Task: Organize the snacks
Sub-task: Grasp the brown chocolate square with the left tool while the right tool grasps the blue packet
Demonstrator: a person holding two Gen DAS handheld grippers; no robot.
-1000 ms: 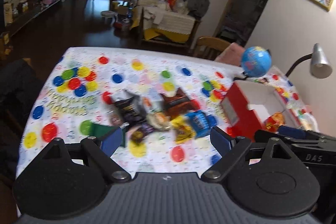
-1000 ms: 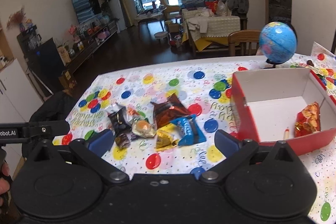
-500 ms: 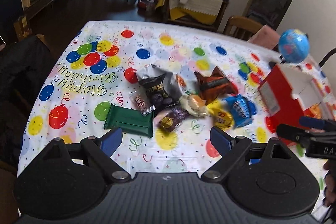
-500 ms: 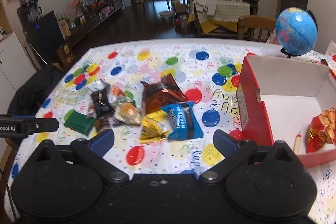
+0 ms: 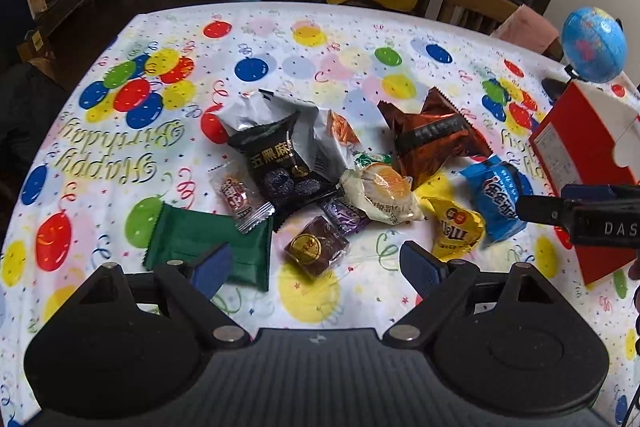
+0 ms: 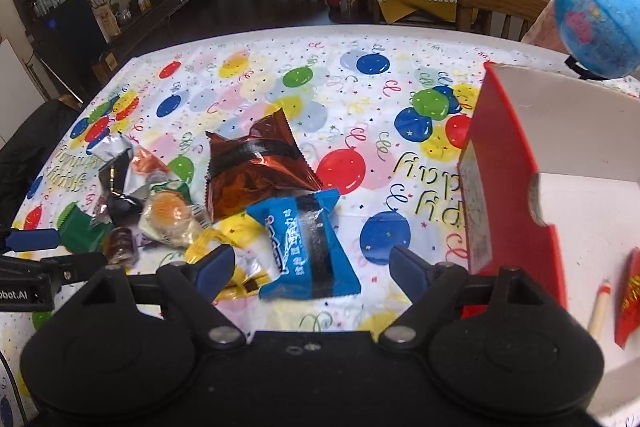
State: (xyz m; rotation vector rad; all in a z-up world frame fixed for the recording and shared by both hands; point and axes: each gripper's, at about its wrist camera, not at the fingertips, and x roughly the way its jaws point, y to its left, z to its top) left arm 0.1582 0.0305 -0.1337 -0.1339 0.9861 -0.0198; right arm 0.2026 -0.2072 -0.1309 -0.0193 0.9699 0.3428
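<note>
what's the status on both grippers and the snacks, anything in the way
Left gripper open, empty, over green packet. Right gripper open, just closing, blue packet between jaws. Red box nearby. Nothing blocking.

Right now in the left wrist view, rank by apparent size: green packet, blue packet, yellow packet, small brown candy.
1. green packet
2. blue packet
3. yellow packet and small brown candy: look alike, unranked.

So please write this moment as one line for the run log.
phase: approach | left tool: open, over green packet | right tool: open, closing, above blue packet | red box: one red snack inside
</note>
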